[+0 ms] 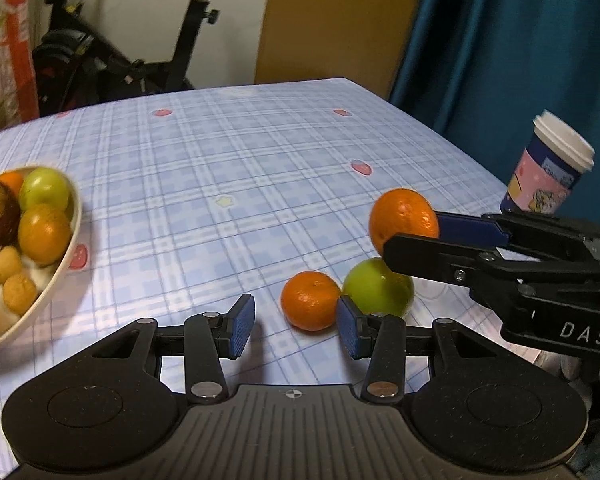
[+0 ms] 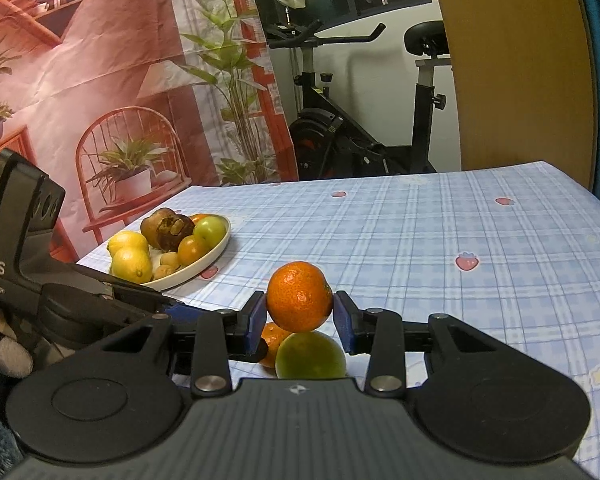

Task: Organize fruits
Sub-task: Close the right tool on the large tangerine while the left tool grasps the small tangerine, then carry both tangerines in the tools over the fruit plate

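**Right gripper lifts an orange while two fruits wait on the table**

The right gripper (image 2: 300, 312) pinches an orange (image 2: 299, 296) between its blue pads (image 2: 256, 320), one pad pressed against each side of the fruit. The orange hangs clear of the checked tablecloth (image 2: 440, 248), directly above the two fruits still lying there. From the left wrist view the same orange (image 1: 402, 216) sits at the tip of the right gripper (image 1: 414, 232), which reaches in from the right edge of the table.

Below it a second orange (image 1: 310, 300) and a green apple (image 1: 374, 288) rest on the cloth, touching each other, near the front edge of the table. The left gripper (image 1: 296, 326) hovers just in front of them with its pads spread and nothing between them; its right pad (image 1: 348, 330) stands just beside the second orange and the apple.

A white bowl (image 1: 70, 256) stands at the left edge of the table, well apart from the loose fruits. It holds lemons (image 2: 130, 256), a green apple, small oranges, a dark brown fruit (image 2: 168, 228) and a few small tan fruits.

A lidded paper cup (image 1: 548, 172) stands at the right edge of the table, behind the right gripper. An exercise bike (image 2: 364, 128) stands beyond the far edge, next to a printed backdrop (image 2: 120, 80) of plants and a chair.
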`<action>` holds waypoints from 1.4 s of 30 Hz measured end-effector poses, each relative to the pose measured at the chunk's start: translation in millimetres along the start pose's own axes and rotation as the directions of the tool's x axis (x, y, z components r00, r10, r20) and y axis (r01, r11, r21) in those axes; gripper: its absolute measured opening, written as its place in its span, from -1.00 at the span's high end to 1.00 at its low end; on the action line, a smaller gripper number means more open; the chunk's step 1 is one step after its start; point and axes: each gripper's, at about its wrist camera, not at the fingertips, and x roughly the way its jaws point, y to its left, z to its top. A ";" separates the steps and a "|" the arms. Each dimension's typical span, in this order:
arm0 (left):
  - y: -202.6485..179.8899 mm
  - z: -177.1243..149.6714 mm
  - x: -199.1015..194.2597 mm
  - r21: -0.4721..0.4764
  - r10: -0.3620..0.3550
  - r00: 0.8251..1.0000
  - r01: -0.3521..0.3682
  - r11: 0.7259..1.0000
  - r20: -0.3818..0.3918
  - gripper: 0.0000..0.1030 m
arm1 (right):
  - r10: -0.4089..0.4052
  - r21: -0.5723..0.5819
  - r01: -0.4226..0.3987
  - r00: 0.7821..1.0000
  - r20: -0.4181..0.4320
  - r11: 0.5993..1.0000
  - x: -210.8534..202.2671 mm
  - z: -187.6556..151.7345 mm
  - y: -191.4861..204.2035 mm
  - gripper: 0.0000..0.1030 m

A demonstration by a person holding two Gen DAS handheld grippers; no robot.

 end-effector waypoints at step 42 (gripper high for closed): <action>108.5 20.1 -84.2 -0.277 0.237 0.948 -0.174 0.945 0.214 0.30 | 0.086 -0.099 -0.089 0.996 -0.034 0.991 35.6 40.2 32.9 0.24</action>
